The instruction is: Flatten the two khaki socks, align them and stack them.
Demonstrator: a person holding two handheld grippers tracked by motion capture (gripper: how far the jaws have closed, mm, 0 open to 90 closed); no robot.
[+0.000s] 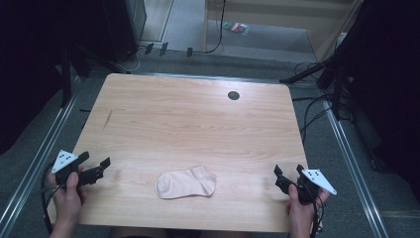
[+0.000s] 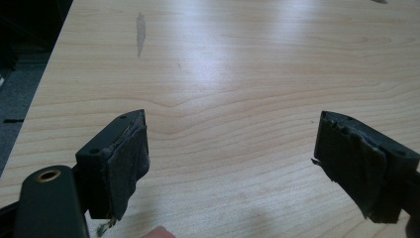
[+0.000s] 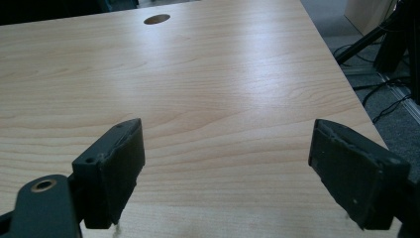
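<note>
Handling: soft, light, limp fabric by the look of it — likely to sag and fold under its own weight when lifted, no risk of breakage, little risk of slipping against padded jaws.
Sock (image 1: 185,183): pale pink, lying flat on the tabletop (image 1: 188,124) near the front edge, about midway between the two grippers, toe end to the left of the high view, cuff end to the right.
Grip point: best taken at the cuff opening or the toe edge — pinching one thin edge rather than the middle, with the jaw tips brought low to the wood; a hold at both ends probably needed to keep it spread.
Left gripper (image 1: 96,168): held in the left hand (image 1: 67,196) at the front left corner, jaws wide apart, nothing between them but bare wood in the left gripper view; well apart from the sock.
Right gripper (image 1: 287,173): held in the right hand (image 1: 301,210) at the front right edge, jaws likewise spread with nothing held; also well apart from the sock.
Cable hole (image 1: 233,95): dark round grommet toward the far right of the tabletop, away from the work.
Mark (image 1: 107,119): thin dark streak on the wood at far left, flat, no hindrance.
Obstructions: nothing standing between either gripper and the sock; approach open from both sides.
Surroundings: cables (image 1: 317,106) and dark stand legs (image 1: 341,74) on the floor beside the tabletop, clear of the reach path.
</note>
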